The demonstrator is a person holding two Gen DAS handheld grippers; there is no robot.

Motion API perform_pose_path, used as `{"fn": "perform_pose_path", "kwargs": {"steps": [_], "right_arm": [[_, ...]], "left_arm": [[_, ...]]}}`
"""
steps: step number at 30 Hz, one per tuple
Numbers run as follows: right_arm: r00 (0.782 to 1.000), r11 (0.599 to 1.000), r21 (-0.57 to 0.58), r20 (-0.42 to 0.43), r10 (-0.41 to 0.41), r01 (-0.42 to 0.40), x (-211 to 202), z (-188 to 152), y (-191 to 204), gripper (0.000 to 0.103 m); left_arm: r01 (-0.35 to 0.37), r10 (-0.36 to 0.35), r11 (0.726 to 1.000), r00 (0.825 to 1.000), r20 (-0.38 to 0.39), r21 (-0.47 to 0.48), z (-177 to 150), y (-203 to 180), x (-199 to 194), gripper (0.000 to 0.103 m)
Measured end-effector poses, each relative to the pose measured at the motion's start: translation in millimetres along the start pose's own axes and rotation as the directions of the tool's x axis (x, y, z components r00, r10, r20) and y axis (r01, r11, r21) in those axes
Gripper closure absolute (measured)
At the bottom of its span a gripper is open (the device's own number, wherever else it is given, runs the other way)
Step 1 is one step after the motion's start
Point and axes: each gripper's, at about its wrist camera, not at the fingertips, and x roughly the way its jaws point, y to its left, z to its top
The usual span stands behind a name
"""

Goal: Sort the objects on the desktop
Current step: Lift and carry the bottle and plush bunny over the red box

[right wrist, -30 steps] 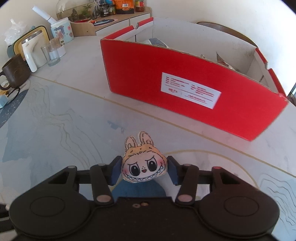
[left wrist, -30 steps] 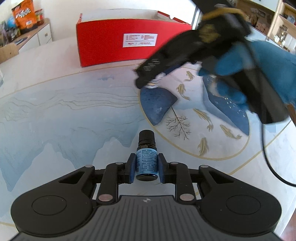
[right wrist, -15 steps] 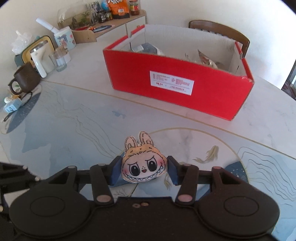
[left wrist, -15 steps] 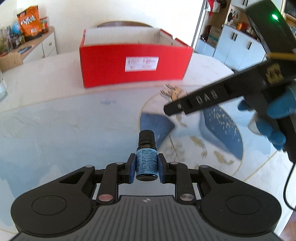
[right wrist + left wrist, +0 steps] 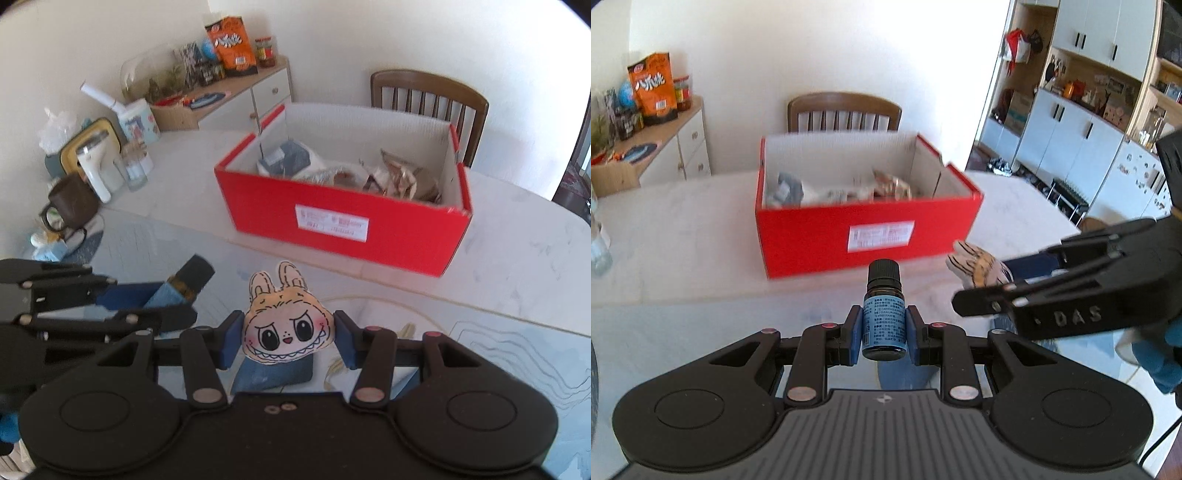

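Note:
My left gripper point(image 5: 882, 332) is shut on a small dark bottle point(image 5: 883, 312) with a blue label and black cap, held upright above the table. My right gripper point(image 5: 285, 341) is shut on a flat plush toy point(image 5: 287, 326) with rabbit ears and a toothy grin. Both are lifted in front of the open red box point(image 5: 871, 236), which also shows in the right wrist view point(image 5: 343, 225) and holds several packets. The right gripper with the toy point(image 5: 979, 267) appears at the right of the left wrist view; the left gripper with the bottle point(image 5: 184, 286) appears at the left of the right wrist view.
A wooden chair point(image 5: 844, 110) stands behind the box. At the table's left are a brown mug point(image 5: 72, 203), a white jug point(image 5: 96, 166) and glasses point(image 5: 133, 170). A sideboard point(image 5: 229, 96) with snack bags lines the wall. The table point(image 5: 517, 258) has a blue patterned top.
Both grippers have risen and tilted up, so the box's inside now shows. They have come side by side. Each still holds its object.

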Motion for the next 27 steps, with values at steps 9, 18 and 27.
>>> {"fn": "perform_pose_path", "kwargs": {"steps": [9,18,27], "right_arm": [[0.998,1.0,-0.016,0.069,-0.012,0.013,-16.3,34.5,-15.1,0.052],[0.991,0.998,-0.049,0.126,-0.04,0.047,-8.0,73.1,-28.4,0.052],[0.989,0.996,-0.038,0.132,-0.071,0.077,24.0,111.1,-45.3,0.052]], "left_arm": [[-0.014,0.01,0.999,0.997,0.08,0.045,56.3,0.6,9.1,0.08],[-0.039,0.034,0.998,0.996,0.079,0.056,100.0,11.9,40.8,0.08],[-0.066,0.063,0.995,0.997,0.041,0.081,135.6,30.2,86.0,0.08]]}}
